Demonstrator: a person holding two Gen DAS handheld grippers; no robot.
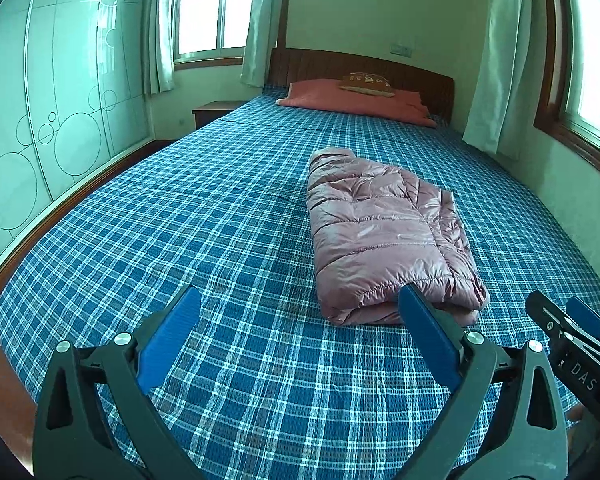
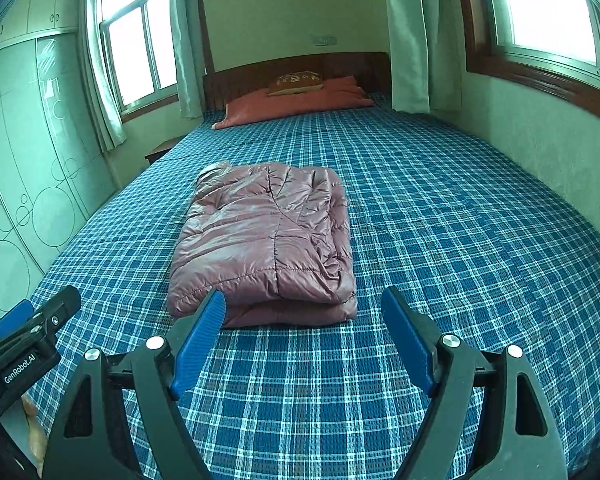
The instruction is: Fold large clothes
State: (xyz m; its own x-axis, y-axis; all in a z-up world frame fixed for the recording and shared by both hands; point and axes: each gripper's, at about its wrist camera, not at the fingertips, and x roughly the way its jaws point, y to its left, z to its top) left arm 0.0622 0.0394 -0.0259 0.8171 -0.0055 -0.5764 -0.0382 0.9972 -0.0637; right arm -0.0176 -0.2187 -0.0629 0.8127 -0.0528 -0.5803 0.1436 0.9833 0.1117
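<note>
On the checked blue bed (image 2: 440, 208) the pink puffy jacket (image 2: 264, 240) is lying folded near the foot. We are holding our left gripper (image 1: 300, 320) and right gripper (image 2: 302, 322) wide apart, empty; the springy filling is likely pushing the bundle open.

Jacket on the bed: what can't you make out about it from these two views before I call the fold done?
- Jacket sleeves: tucked inside the fold, both views.
- Its underside: against the bed.
- Near left corner: right wrist view, behind a finger of the right hand-held gripper.
- Near right corner: left wrist view, partly behind a finger of the left hand-held gripper.
</note>
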